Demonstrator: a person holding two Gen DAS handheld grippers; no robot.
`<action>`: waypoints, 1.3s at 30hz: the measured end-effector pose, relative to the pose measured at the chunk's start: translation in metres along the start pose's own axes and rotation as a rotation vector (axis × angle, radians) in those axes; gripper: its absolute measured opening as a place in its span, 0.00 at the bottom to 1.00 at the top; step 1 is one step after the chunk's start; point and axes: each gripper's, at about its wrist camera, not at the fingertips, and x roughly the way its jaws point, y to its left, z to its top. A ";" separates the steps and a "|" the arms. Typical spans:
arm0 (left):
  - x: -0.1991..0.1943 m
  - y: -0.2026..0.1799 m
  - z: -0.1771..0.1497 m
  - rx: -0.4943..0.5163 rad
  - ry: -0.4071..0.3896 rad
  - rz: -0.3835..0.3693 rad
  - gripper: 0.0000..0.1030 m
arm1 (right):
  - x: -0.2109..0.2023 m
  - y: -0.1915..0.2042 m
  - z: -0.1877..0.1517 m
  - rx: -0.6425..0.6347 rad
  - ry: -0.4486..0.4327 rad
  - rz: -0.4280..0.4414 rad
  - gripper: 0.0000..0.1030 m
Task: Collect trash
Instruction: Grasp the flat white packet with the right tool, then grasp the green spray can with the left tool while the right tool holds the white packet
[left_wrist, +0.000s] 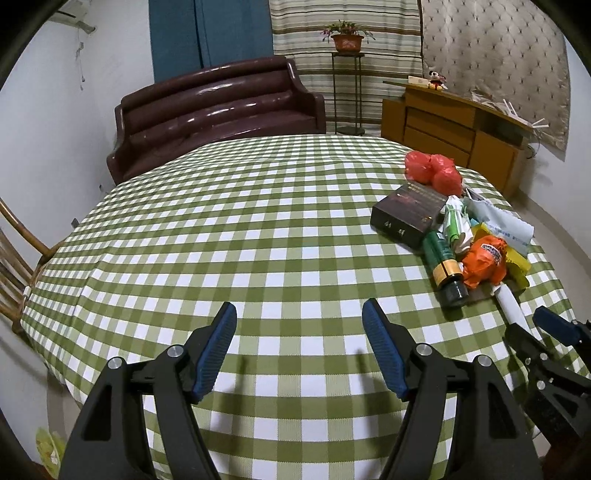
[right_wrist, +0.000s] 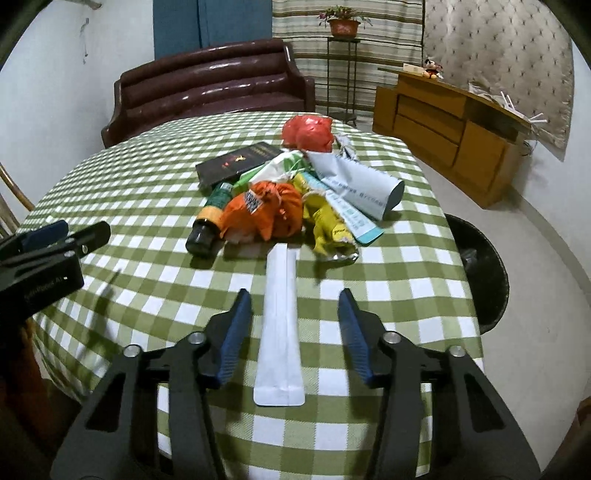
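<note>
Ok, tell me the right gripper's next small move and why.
Probably lower the right gripper and close on the white sachet: its jaws are open, the sachet lies flat on the tablecloth between them, nearest of the trash, with the black bin just right of the table.

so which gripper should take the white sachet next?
Right. The right gripper is open with the white sachet lying between its fingers; the left gripper is open over bare tablecloth, farther away.

left hand-held gripper (left_wrist: 299, 321) open over checked table (left_wrist: 221, 240) | trash pile (left_wrist: 461, 236) right of it
</note>
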 end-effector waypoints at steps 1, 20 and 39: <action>0.000 0.000 -0.001 0.002 0.000 -0.001 0.67 | 0.000 0.000 -0.001 -0.001 -0.002 -0.002 0.38; 0.000 -0.024 0.007 0.017 0.005 -0.049 0.67 | -0.033 -0.012 0.014 0.004 -0.119 0.008 0.16; 0.031 -0.077 0.036 0.056 0.030 -0.088 0.67 | -0.014 -0.095 0.032 0.154 -0.132 -0.096 0.17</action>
